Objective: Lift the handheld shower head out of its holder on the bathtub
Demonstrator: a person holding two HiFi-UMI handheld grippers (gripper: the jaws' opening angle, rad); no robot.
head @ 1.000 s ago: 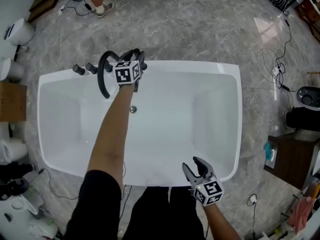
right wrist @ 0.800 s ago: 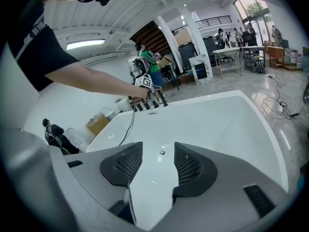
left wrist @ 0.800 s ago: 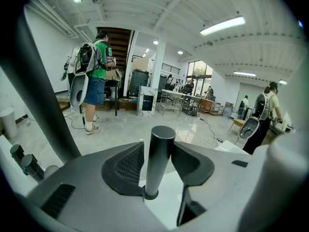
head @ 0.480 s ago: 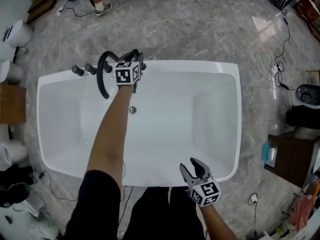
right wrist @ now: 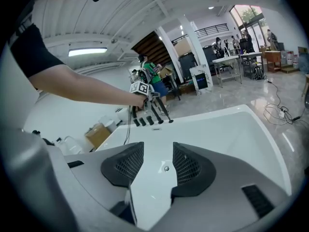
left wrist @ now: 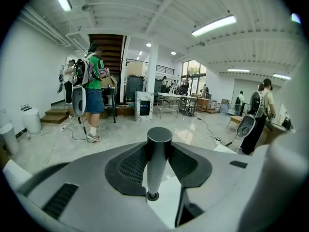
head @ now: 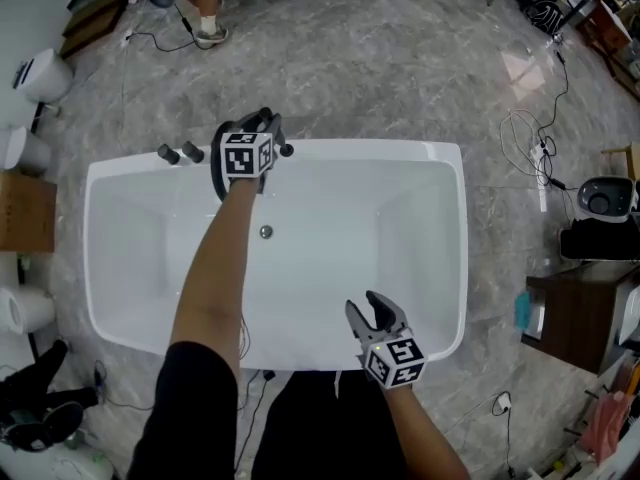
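Observation:
The white bathtub fills the middle of the head view. At its far rim my left gripper is shut on the dark round handle of the shower head. Its pads squeeze the handle from both sides, and the jaws have just been closing on it. A black hose loops down beside it. My right gripper hangs open over the near rim. Its jaws have just been closing a little, with nothing between them. In the right gripper view the left gripper holds dark rods above the tub taps.
Two black tap knobs stand on the far rim, left of the left gripper. The drain sits in the tub floor. A person in a green shirt stands beyond the tub. Cables lie on the floor, and a dark cabinet stands at the right.
The left gripper has closed on the shower handle and risen with it from the rim. The right gripper has drifted up and left over the near rim.

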